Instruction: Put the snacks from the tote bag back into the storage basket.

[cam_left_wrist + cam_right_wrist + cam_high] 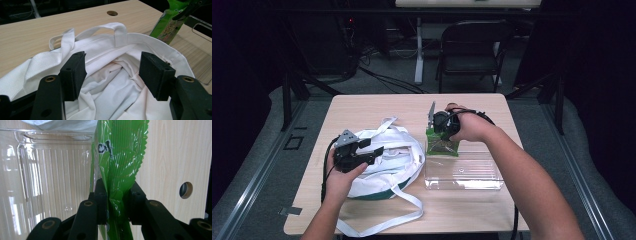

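1. Right gripper (443, 131) is clamped on a green packet (442, 145); its fingers (101, 202) pinch the crimped end of the packet (117, 170) from both sides.
2. Packet hangs at the far left corner of the clear tray (472, 175), just at the rim. Whether its bottom rests on the tray floor, can't tell.
3. In the right gripper view the tray (50, 170) sits left of the packet, bare counter (170, 157) right of it, with a round hole (186, 190) in the wood.
4. Left gripper (371, 151) hovers over the white bag (392, 165), fingers (73, 75) wide apart, nothing between them.
5. In the left gripper view the fingers frame the bag's open mouth (117, 75); crumpled white fabric inside, one handle (120, 30) standing up at the far rim.
6. Bag lies on the counter (377, 107) left of the tray, touching or nearly touching its left wall. Straps trail toward the near edge.
7. Packet (170, 25) shows top right in the left gripper view, just past the bag rim.
8. Beyond the counter: a dark folding chair (472, 50).
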The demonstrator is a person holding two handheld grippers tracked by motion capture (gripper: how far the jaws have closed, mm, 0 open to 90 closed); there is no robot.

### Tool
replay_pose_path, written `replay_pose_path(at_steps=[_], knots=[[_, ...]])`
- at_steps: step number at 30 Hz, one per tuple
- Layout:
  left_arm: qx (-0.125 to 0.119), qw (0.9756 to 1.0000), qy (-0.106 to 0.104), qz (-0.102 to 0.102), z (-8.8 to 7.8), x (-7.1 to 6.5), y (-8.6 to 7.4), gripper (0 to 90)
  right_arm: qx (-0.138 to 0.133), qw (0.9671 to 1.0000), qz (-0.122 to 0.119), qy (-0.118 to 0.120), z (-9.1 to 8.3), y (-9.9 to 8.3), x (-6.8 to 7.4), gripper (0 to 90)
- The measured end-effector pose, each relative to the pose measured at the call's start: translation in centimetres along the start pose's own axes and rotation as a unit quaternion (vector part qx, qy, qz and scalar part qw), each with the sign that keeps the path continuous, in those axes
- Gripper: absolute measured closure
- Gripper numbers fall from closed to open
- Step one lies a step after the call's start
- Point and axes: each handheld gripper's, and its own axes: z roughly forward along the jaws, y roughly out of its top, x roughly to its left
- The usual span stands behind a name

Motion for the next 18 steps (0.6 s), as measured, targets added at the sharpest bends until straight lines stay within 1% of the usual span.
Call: replay_pose_path(at_steps=[5, 7, 9, 15, 17, 18], knots=[[-0.002, 1.0, 0.001, -0.001, -0.13, 0.0, -0.02, 38.2, 0.0, 1.0, -0.003, -0.002, 0.27, 0.26, -0.06, 73.4], [-0.004, 1.0, 0.002, -0.001, -0.13, -0.01, -0.05, 38.3, 0.003, 1.0, -0.006, -0.004, 0.35, 0.34, -0.13, 73.4], [-0.003, 1.0, 0.003, -0.001, -0.17, 0.01, -0.07, 38.3, 0.001, 1.0, -0.003, -0.005, 0.5, 0.33, -0.19, 73.4], [0.001, 1.0, 0.005, -0.002, -0.34, 0.09, -0.08, 38.4, 0.0, 1.0, -0.005, -0.005, 0.83, 0.31, -0.32, 73.3], [0.001, 1.0, 0.005, -0.002, -0.34, 0.08, -0.09, 38.3, -0.001, 1.0, -0.006, -0.006, 0.91, 0.33, -0.29, 73.3], [0.0, 1.0, 0.006, -0.001, -0.36, 0.08, -0.08, 38.3, 0.002, 0.9999, -0.012, -0.007, 1.03, 0.42, -0.23, 73.1]])
